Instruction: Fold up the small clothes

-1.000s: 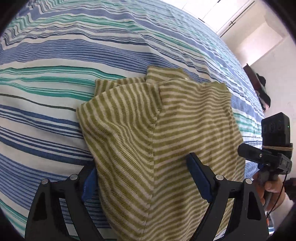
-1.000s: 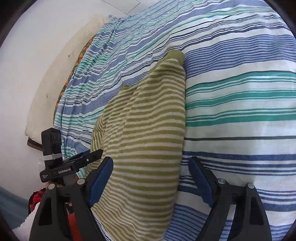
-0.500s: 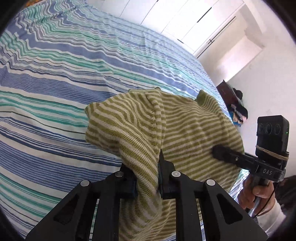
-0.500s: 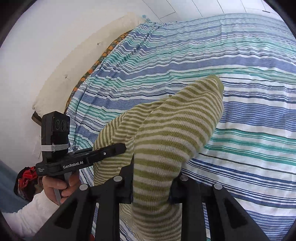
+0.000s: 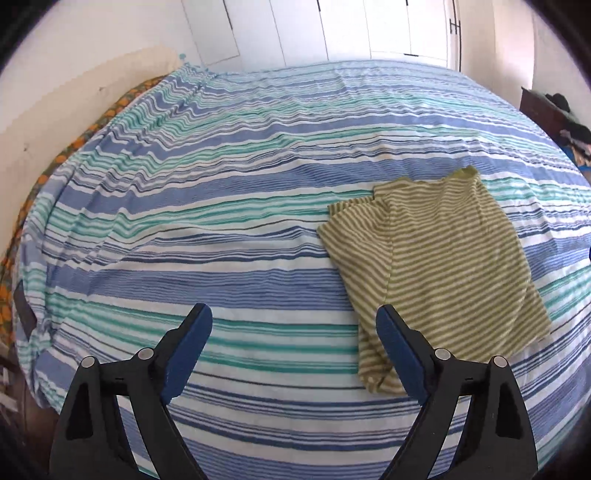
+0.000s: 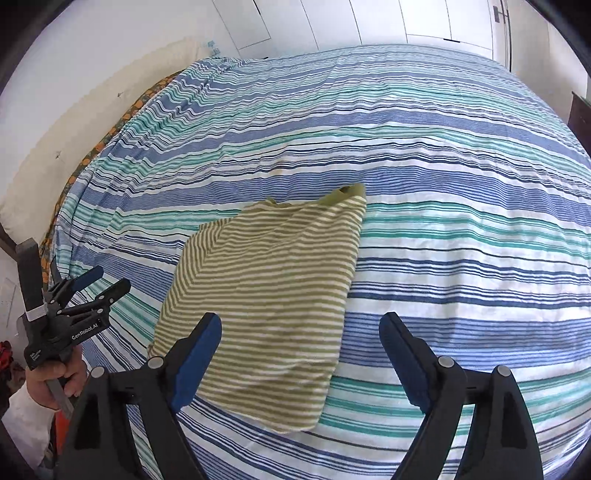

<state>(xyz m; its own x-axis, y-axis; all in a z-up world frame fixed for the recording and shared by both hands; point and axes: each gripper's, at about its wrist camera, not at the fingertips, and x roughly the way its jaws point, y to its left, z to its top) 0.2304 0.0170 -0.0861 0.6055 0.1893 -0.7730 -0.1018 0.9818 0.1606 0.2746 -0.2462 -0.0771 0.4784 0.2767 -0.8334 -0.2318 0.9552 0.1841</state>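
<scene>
A small olive-and-cream striped shirt (image 5: 436,266) lies folded and flat on the blue, teal and white striped bedsheet (image 5: 221,229). My left gripper (image 5: 293,314) hangs above the sheet to the left of the shirt. Its jaws are opening and hold nothing. The right finger (image 5: 399,350) overlaps the shirt's near corner in this view. In the right wrist view the shirt (image 6: 269,288) lies below and ahead of my right gripper (image 6: 301,321), whose jaws are also opening with no cloth pinched. The left gripper (image 6: 109,281) shows at the far left, held in a hand (image 6: 55,373).
The sheet (image 6: 461,221) covers the whole bed. A cream wall and an orange patterned mattress edge (image 5: 48,173) run along the left side. White cupboard doors (image 5: 369,26) stand behind the bed. Dark furniture with clothes (image 5: 554,110) is at the right.
Both grippers closed on the shirt's near part and carried it up and over. Now they have let go, opened wide and pulled up and back, and the shirt lies flat.
</scene>
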